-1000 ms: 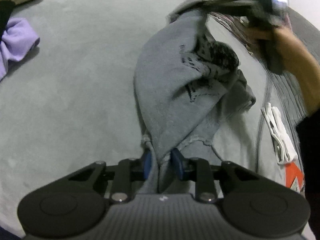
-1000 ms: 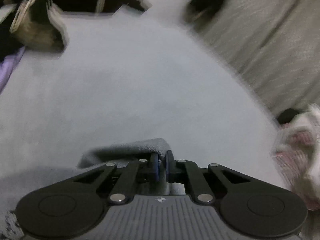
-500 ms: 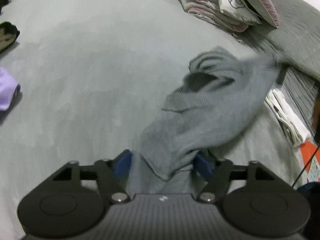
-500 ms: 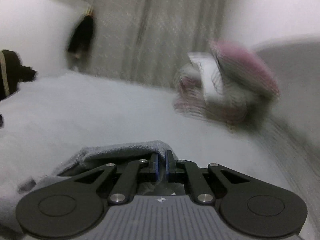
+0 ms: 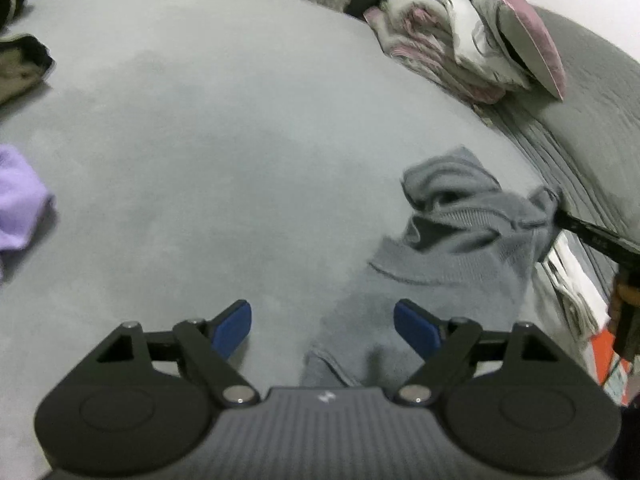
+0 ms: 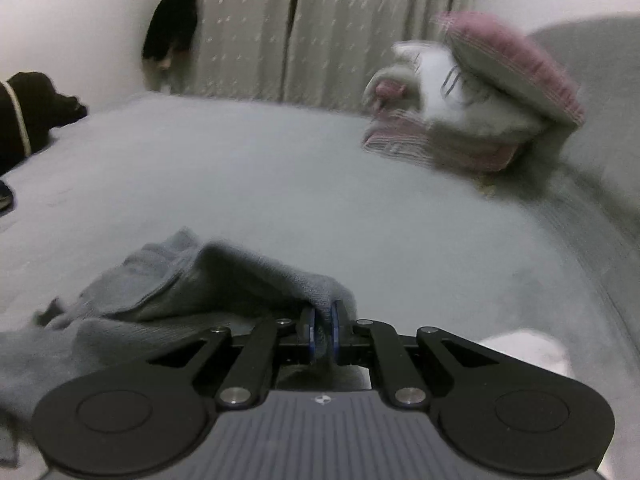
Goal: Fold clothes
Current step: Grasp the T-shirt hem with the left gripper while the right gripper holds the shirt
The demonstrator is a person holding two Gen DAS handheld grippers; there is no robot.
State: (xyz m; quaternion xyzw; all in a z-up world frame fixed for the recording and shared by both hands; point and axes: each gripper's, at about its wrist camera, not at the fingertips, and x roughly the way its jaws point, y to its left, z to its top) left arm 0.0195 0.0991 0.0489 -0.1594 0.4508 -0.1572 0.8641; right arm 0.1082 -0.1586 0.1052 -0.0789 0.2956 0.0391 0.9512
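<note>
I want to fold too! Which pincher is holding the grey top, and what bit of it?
The right gripper pinches a bunched edge of the grey top. The left gripper holds nothing: its jaws have just opened.

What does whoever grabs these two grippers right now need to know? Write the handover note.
Left gripper: open; its jaws have just been opening and have let go of the grey knit garment, whose near end lies between them on the grey bedspread.
Right gripper: shut on the garment's far edge, jaws just eased slightly.
Done: nothing folded yet; the garment lies crumpled.
Left: spread it flat, fold it. A lilac cloth sits at the bed's left edge, unfolded.
</note>
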